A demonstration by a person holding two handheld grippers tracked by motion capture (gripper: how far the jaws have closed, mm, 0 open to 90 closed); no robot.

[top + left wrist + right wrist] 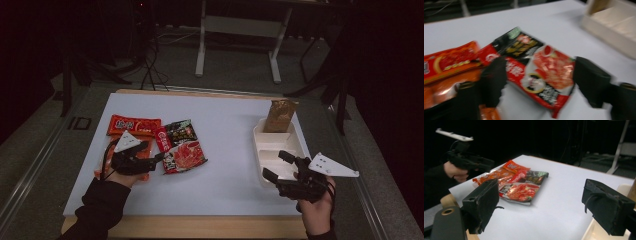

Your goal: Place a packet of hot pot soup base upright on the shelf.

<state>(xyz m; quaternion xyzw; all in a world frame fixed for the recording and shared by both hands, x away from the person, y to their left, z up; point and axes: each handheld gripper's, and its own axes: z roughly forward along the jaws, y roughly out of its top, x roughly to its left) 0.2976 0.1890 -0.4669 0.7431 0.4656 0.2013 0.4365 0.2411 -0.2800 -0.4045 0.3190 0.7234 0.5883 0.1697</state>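
Several snack packets lie in a bunch at the table's left: a long red one point(134, 125), a black and green one point(180, 132) and a red and white one point(184, 157) point(549, 72) point(520, 192). An orange packet point(441, 92) lies under my left hand. My left gripper point(159, 158) point(539, 82) points at the red and white packet's left edge. Its jaws stand apart, and the packet shows between them in the blurred left gripper view. My right gripper point(278, 165) point(544, 205) hovers open over the near end of a white tray point(256, 145), holding nothing.
The tray has several compartments, and a brown packet point(280, 116) stands upright in its far one. A wide stretch of white tabletop point(225, 165) separates the packets from the tray. The table's wooden front edge point(200, 226) runs just before my hands.
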